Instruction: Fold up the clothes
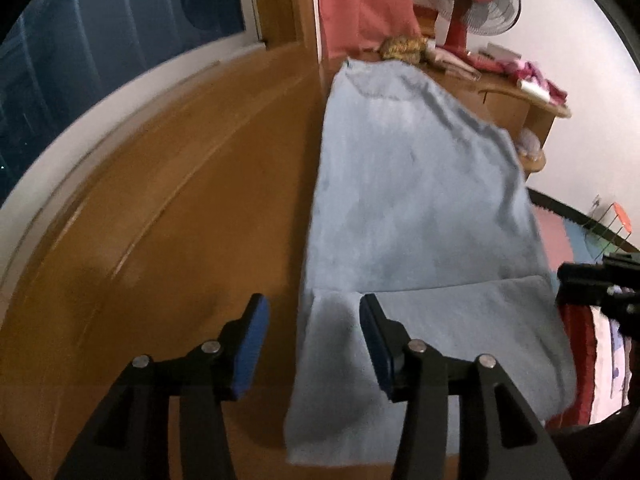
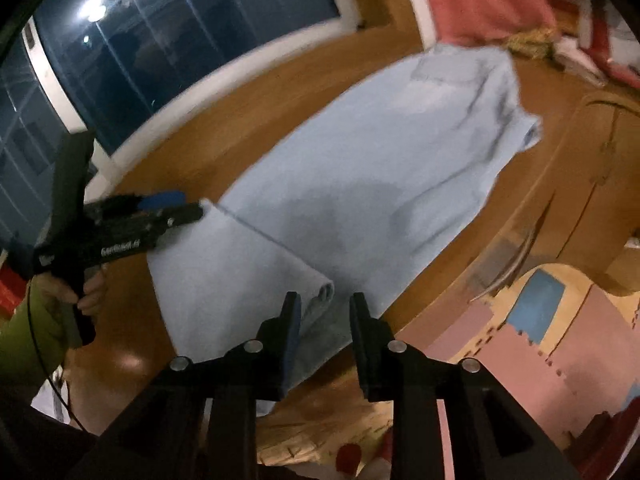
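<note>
Blue garment near end folded, blurred | both jaws open, empty | far hem hidden

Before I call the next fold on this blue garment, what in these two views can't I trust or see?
- Blue garment: its near hem is cut off in the left wrist view behind the left tongs.
- Its far end is motion-blurred in the right wrist view; garment type unclear.
- Folded near edge: layer count is too blurred to tell, partly behind the right tongs.
- Shelf clutter is too small to identify.
</note>
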